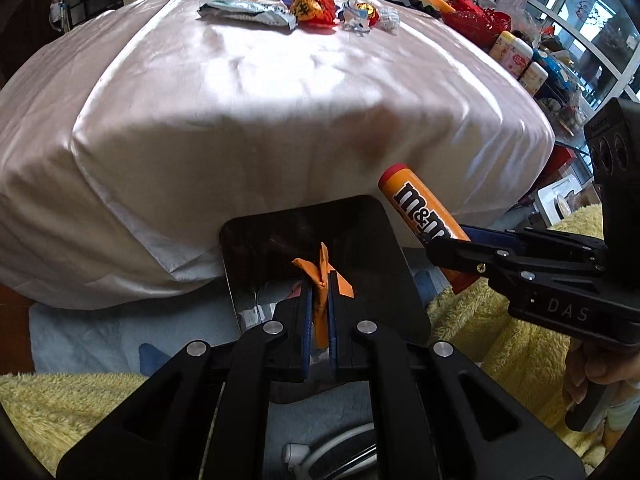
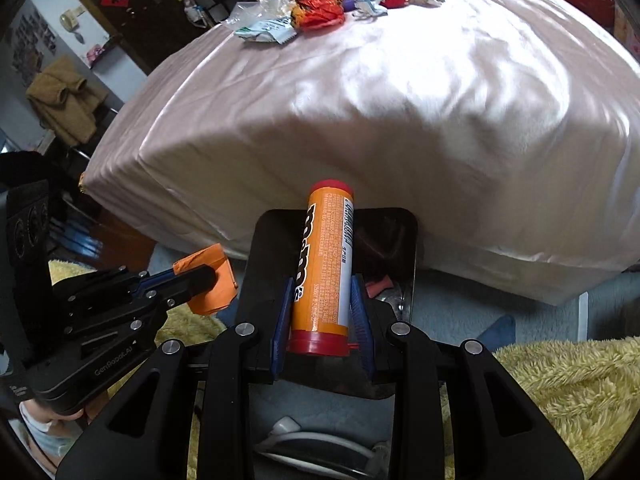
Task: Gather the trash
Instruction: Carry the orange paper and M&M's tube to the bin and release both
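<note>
- My left gripper (image 1: 320, 300) is pinching a crumpled orange wrapper (image 1: 322, 276), blue pads pressed tight on either side of it.
- That wrapper hangs right over the open mouth of the dark bin (image 1: 360, 240), which stands against the front edge of the bed.
- My right gripper (image 2: 322, 312) is clamped on an orange candy tube (image 2: 324, 264) with red caps, squeezed lengthwise between the pads, far cap pointing toward the bed.
- From the left camera the tube (image 1: 424, 208) slants over the bin's right side, with the right gripper (image 1: 452, 246) holding its lower end.
- From the right camera the left gripper (image 2: 200, 276) sits just beside the bin (image 2: 268, 240), the orange wrapper (image 2: 212, 280) sticking out past its fingertips.
- Up on the pale satin bedspread (image 1: 280, 100), more trash lies along the far edge: a silver-green packet (image 1: 244, 10), a red-orange wrapper (image 1: 314, 6), smaller crumpled wrappers (image 1: 362, 14) next to it.
- A yellow fleece blanket (image 2: 560, 380) lies below, at both sides of the bin.
</note>
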A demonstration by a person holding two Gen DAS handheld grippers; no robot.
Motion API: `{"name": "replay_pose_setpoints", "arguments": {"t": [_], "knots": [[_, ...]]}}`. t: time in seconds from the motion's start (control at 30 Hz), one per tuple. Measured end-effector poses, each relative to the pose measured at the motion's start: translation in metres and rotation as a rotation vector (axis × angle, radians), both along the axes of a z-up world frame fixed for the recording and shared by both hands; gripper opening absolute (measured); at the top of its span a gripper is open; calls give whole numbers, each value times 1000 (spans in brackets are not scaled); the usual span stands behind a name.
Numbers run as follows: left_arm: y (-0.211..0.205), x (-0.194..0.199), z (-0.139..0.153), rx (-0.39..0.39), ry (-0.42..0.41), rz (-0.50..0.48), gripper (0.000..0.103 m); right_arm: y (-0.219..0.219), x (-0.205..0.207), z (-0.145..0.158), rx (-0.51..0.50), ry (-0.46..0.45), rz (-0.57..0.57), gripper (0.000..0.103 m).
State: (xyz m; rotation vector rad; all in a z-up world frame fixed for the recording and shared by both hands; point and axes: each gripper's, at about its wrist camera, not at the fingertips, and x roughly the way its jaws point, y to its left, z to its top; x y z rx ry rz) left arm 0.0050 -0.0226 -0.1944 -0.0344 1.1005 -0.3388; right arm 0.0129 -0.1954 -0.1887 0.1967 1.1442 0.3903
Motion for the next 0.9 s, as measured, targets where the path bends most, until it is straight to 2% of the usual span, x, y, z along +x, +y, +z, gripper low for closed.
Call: {"name": "replay_pose_setpoints", "arguments": {"t": [0.27,0.43,0.63,0.73,0.83,0.9], "knots": [[0,-5,-30,33,70,4,5,-3,-2,-27,-17,44,-21,30],[-3,-4,-39,39,91,-8,6,-1,0,-31,-17,56,-23,30],[-4,-3,-42,45,99,-17,12,0,3,-32,-18,60,-27,32],[-5,-2,-43,55,105,-21,18,0,4,-32,-26,63,-29,33],[-4,-3,-43,58,104,-14,31,-2,5,-31,-24,62,-47,46],[-2,-2,-43,63,101,-4,42,-6,6,-29,-18,60,-65,49]]}}
